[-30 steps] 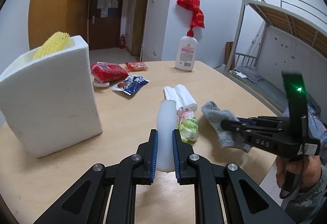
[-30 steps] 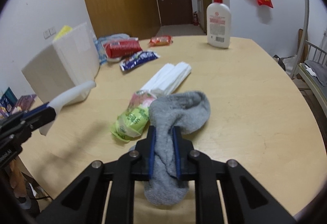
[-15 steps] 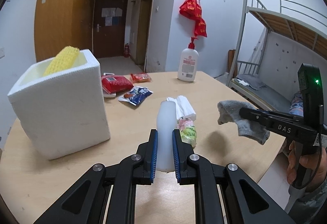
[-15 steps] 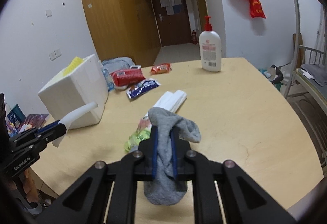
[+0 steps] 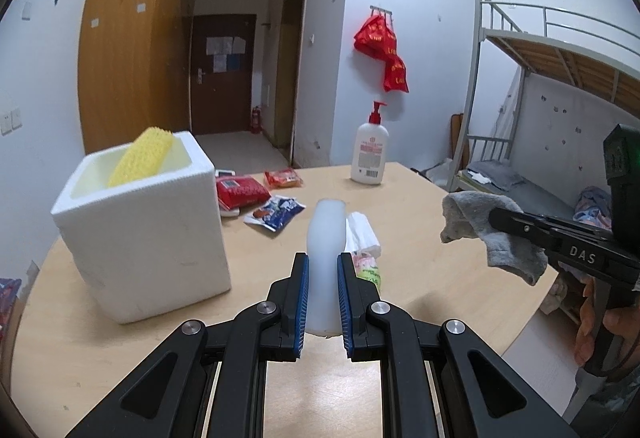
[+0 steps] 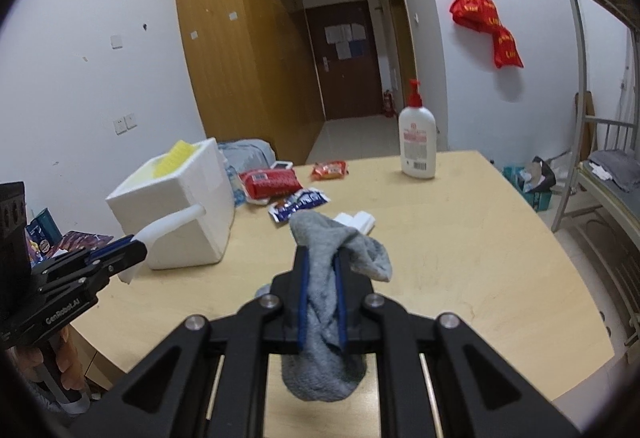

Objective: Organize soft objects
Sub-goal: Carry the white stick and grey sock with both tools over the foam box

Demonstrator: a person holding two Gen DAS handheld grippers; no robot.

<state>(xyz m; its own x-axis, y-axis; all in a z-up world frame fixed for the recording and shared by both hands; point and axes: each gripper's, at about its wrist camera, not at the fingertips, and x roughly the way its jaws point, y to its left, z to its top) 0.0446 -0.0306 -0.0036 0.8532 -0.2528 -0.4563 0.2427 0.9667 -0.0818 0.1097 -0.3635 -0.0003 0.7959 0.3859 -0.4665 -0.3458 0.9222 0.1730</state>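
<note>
My left gripper (image 5: 323,266) is shut on a white foam strip (image 5: 326,238) that sticks out forward, held above the wooden table (image 5: 400,198). My right gripper (image 6: 320,266) is shut on a grey sock (image 6: 340,250), whose ends droop in front of and below the fingers; the sock (image 5: 488,226) also hangs at the right of the left wrist view. A white foam box (image 5: 140,222) with a yellow foam net (image 5: 142,156) inside stands to the left. The left gripper (image 6: 132,250) and the foam strip (image 6: 172,222) sit beside the box (image 6: 180,206).
On the table lie a white folded packet (image 5: 362,230), a green-pink packet (image 5: 368,270), red snack packs (image 5: 240,192), a blue pack (image 5: 276,212) and a lotion pump bottle (image 5: 370,154). A bunk bed (image 5: 560,78) stands to the right.
Both grippers have risen from the table with their loads. The sock left the tabletop and now hangs in the air; the foam strip is higher and nearer the box.
</note>
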